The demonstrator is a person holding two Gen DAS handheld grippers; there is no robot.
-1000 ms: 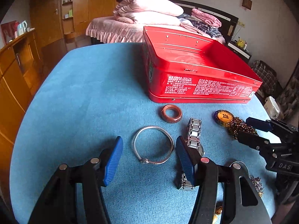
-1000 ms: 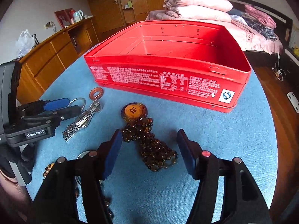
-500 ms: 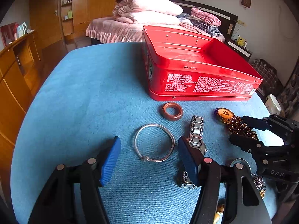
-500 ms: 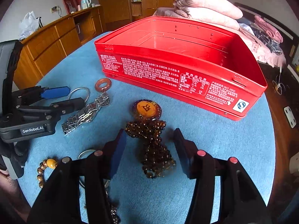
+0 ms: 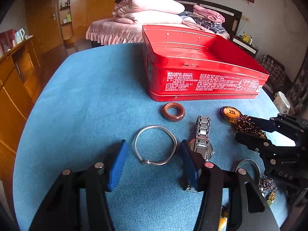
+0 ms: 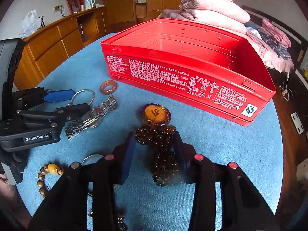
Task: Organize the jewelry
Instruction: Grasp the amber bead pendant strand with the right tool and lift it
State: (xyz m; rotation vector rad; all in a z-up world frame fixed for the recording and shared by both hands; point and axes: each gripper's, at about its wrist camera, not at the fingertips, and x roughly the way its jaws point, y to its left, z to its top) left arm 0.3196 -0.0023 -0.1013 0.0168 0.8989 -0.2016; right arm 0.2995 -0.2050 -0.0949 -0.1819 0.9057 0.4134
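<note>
Blue cloth covers a round table (image 5: 86,100) that carries an open red metal tin (image 5: 202,71) and loose jewelry in front of it. The left wrist view shows the left gripper (image 5: 154,159) low over the cloth with its blue-padded fingers spread, a thin silver bangle (image 5: 155,145) lying flat between them and touching neither pad. Just beyond sits a reddish-brown ring (image 5: 173,111), and a steel-link watch (image 5: 202,134) lies beside the right-hand finger, partly hidden behind it. Only the right wrist view shows the inside of the tin, where nothing can be seen, and a bracelet of brown and yellow beads (image 6: 49,177) at the near left edge. There the right gripper (image 6: 154,150) has its fingers spread on either side of a heap of dark brown beads (image 6: 161,148); whether the pads touch the beads cannot be told. An orange medallion (image 6: 155,113) rests at the far end of that strand, toward the tin. A folded stack of pink bedding (image 6: 213,13) and wooden cabinets (image 6: 53,44) stand behind the table.
</note>
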